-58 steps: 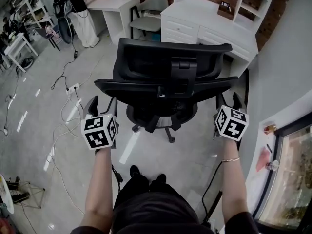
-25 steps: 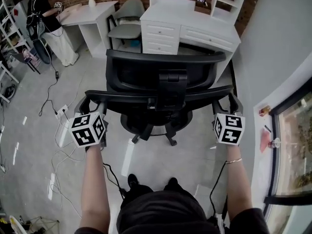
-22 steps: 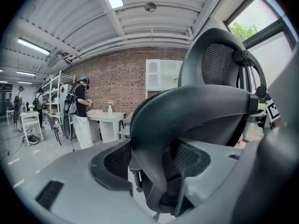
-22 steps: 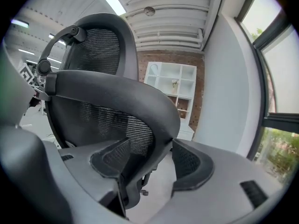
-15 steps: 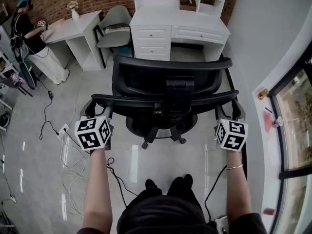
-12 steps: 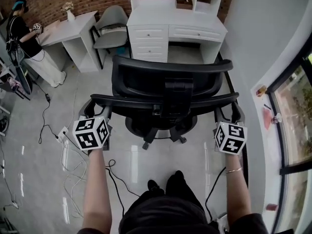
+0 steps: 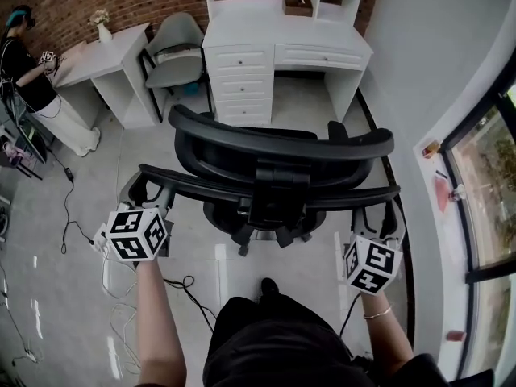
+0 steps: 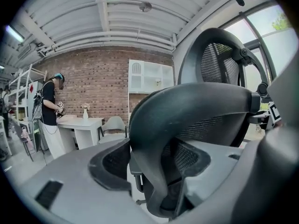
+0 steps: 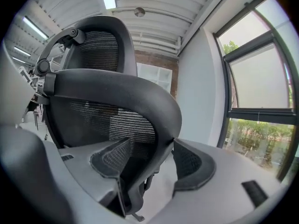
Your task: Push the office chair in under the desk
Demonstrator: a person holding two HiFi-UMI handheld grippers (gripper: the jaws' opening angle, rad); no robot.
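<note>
A black mesh office chair [image 7: 274, 164] stands on the grey floor just before the white desk [image 7: 282, 32], its back towards me and turned slightly. The desk's knee gap [image 7: 310, 95] lies beyond it, right of the drawers [image 7: 239, 83]. My left gripper [image 7: 147, 193] is shut on the left edge of the chair's back frame [image 8: 154, 125], which runs between its pads [image 8: 112, 160]. At the opposite edge, the right gripper [image 7: 387, 216] is likewise shut on the frame [image 9: 140, 106].
A grey chair [image 7: 173, 51] sits at a second white desk [image 7: 105, 55] at the back left, where a person [image 7: 24, 79] stands. Cables [image 7: 105, 248] trail on the floor at left. A wall and window [image 7: 451, 151] close the right side.
The chair and both grippers have moved forward towards the desk, which now lies closer. The chair's back has swung a little, its left end nearer me.
</note>
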